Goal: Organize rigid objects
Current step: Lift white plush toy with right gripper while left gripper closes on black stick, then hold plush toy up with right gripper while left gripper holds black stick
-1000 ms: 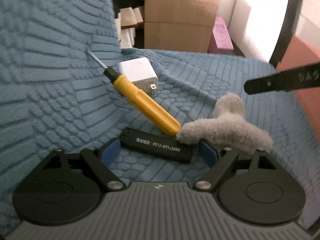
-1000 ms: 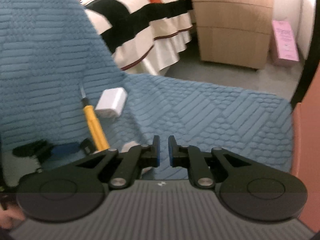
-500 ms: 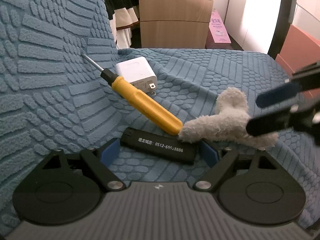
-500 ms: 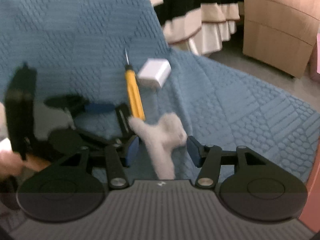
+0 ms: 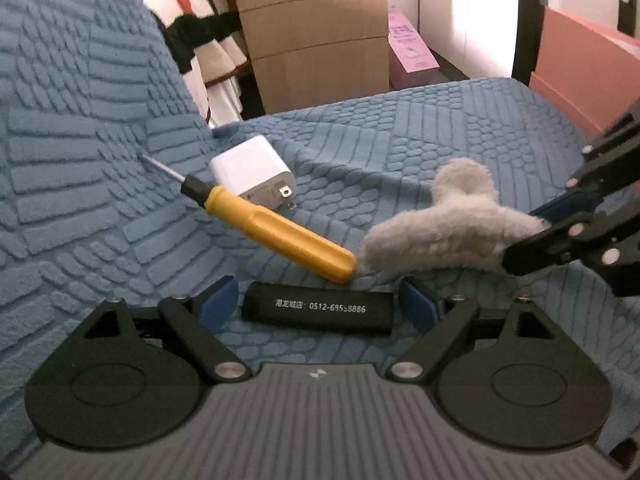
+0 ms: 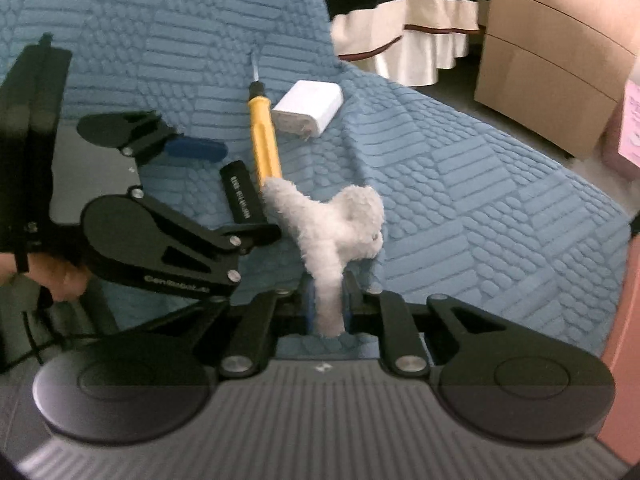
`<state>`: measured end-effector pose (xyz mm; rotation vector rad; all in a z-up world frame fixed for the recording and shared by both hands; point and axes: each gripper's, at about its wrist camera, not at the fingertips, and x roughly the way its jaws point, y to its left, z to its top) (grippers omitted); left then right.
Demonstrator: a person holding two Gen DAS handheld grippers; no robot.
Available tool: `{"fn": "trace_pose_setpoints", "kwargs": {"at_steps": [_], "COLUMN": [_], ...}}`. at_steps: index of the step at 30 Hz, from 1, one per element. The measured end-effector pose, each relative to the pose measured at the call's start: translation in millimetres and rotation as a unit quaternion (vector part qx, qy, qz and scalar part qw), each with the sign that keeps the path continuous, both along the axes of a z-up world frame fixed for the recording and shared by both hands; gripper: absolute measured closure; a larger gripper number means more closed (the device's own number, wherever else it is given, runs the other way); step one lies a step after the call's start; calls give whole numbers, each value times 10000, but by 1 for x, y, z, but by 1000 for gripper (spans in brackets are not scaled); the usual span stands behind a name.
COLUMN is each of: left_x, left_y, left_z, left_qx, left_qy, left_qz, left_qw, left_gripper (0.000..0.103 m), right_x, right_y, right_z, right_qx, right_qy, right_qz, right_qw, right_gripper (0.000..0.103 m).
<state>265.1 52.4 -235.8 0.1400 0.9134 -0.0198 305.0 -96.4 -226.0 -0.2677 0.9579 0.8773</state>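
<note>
On the blue textured cover (image 5: pixel 440 136) lie a yellow-handled screwdriver (image 5: pixel 276 232) (image 6: pixel 264 148), a white charger plug (image 5: pixel 252 172) (image 6: pixel 310 108), a black stick with white print (image 5: pixel 316 310) (image 6: pixel 242 198) and a grey plush piece (image 5: pixel 444 228) (image 6: pixel 340 216). My left gripper (image 5: pixel 318 298) (image 6: pixel 228 192) hovers with its jaws opening wide around the black stick, and the pads stay clear of it. My right gripper (image 6: pixel 326 304) (image 5: pixel 528 236) has its jaws closing tight on the plush piece's thin end. The plush's other end touches the screwdriver handle.
A wooden drawer cabinet (image 5: pixel 316 36) and a pink box (image 5: pixel 412 48) stand on the floor beyond the cover. Striped bedding (image 6: pixel 404 20) hangs at the back. A salmon panel (image 5: pixel 580 68) borders the right side. A person's hand (image 6: pixel 60 276) holds the left gripper.
The right gripper came in from the right, opened around the plush piece and closed on its end. The left gripper stayed over the black stick and rolled slightly.
</note>
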Motion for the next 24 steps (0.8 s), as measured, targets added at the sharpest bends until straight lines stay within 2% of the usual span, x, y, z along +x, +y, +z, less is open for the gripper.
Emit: {"fn": "trace_pose_setpoints", "kwargs": {"at_steps": [6,16,19,24], "left_x": [10,6,3,-4], "left_y": [19,14,15,17], "left_z": [-4,-5,-3,0], "left_qx": [-735,-700,-707,-722], "left_qy": [351,351,310,347], "left_qz": [266,109,228,407], "left_qw": [9963,9969,9968,9960], "left_gripper": [9,7,16,16], "right_x": [-2,-9,-12,-16], "right_y": [-13,-19,-20,-23], "right_z": [4,-4,-4,-1], "right_qx": [-16,91,77,80], "right_qy": [-2,256,220,182], "right_qz": [-424,-866,-878,-952], "right_qw": [9991,9959,9959,9953], "right_gripper": [88,87,87,87]}}
